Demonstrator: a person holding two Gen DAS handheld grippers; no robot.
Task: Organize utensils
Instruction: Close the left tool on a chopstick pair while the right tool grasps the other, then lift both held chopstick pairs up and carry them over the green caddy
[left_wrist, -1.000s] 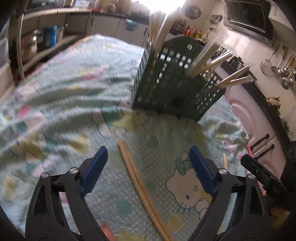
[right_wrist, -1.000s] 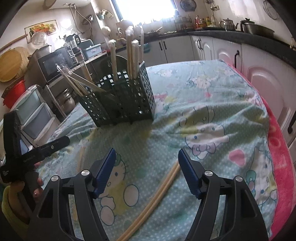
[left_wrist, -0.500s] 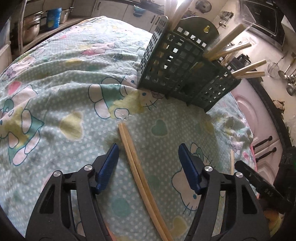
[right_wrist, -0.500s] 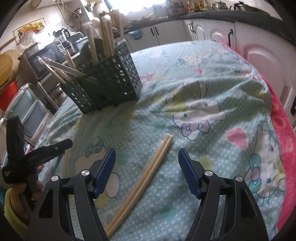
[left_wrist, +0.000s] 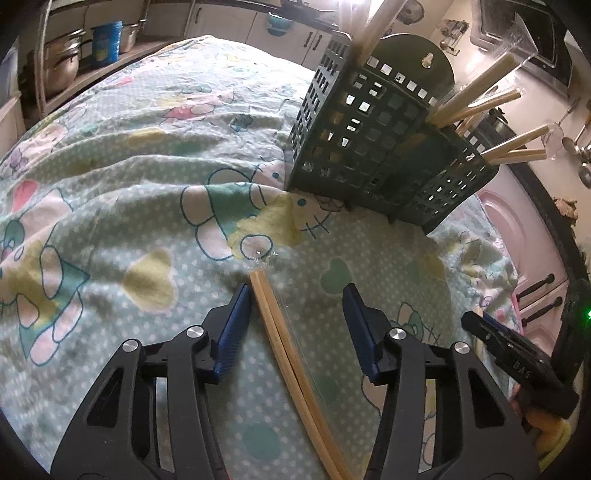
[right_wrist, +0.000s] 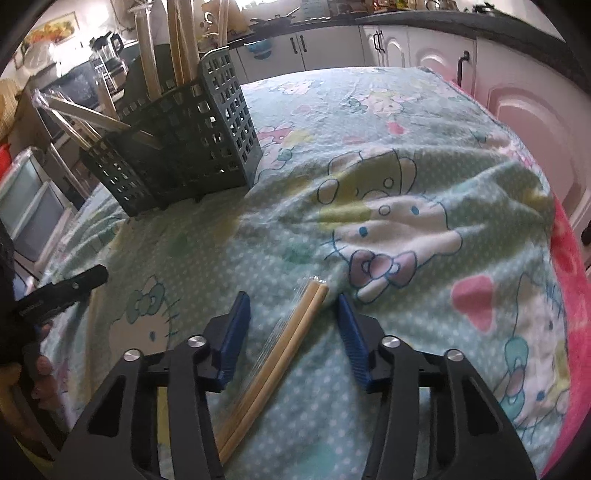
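While both grippers point down at the cloth-covered desk (left_wrist: 155, 192), each one has a wrapped pair of chopsticks lying between its blue pads. In the left wrist view, the left gripper (left_wrist: 297, 326) is closing, but its pads do not yet press on the left pair of chopsticks (left_wrist: 284, 350); the pair lies close to the left pad, with a clear gap to the right pad. In the right wrist view, the right gripper (right_wrist: 293, 332) is also closing around the right pair of chopsticks (right_wrist: 280, 354), which lies in clear plastic on the cloth, and neither pad touches it. So both grippers are released and hold nothing. Farther away on the desk stands the dark green utensil holder (left_wrist: 373, 147), upright, with several other chopstick pairs sticking out of its compartments. Behind it are kitchen cabinets (right_wrist: 406, 44).
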